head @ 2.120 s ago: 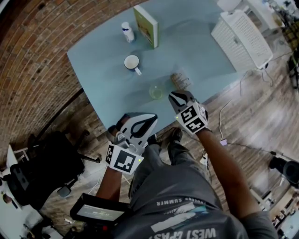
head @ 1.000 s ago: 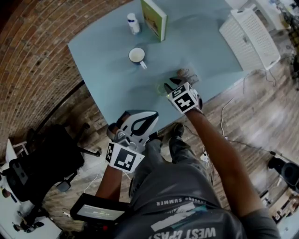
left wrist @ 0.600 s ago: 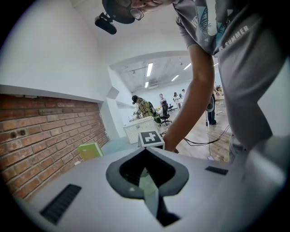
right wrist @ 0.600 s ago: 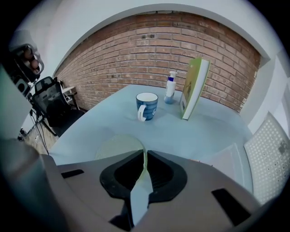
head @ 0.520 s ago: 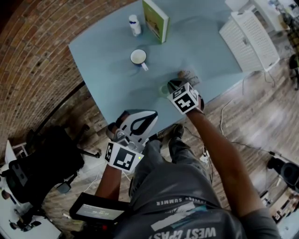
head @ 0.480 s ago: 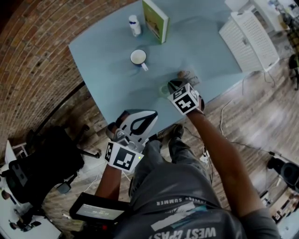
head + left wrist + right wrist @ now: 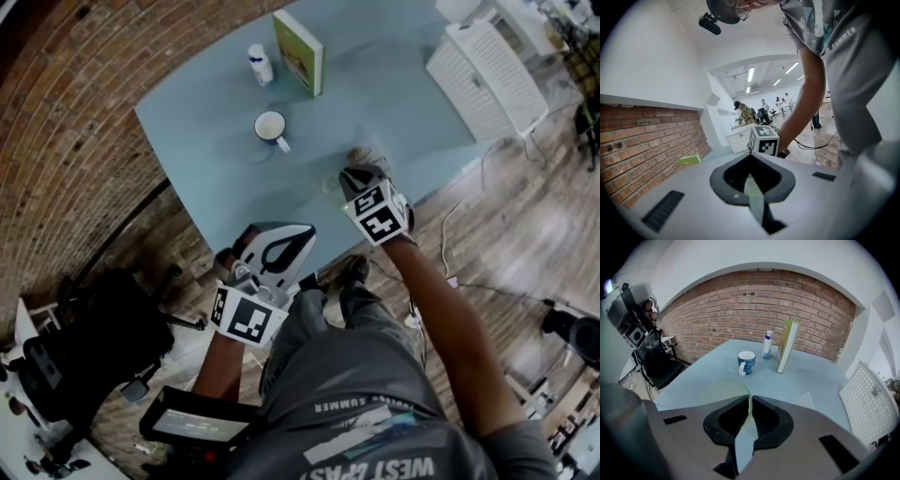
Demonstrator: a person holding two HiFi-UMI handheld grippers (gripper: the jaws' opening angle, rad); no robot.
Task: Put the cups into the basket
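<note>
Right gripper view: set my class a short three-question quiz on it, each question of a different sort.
1. Choose: the right gripper holds A) a steel spoon, B) a translucent pale-green plastic cup, C) a red apple.
2. True or false: the blue mug with a white inside stands upright on the pale-blue table.
3. Name the small thing just left of the upright green book.
Key: 1 B, its fingers, just closed, pinch the cup's wall. 2 True. 3 The white bottle with a blue cap.
</note>
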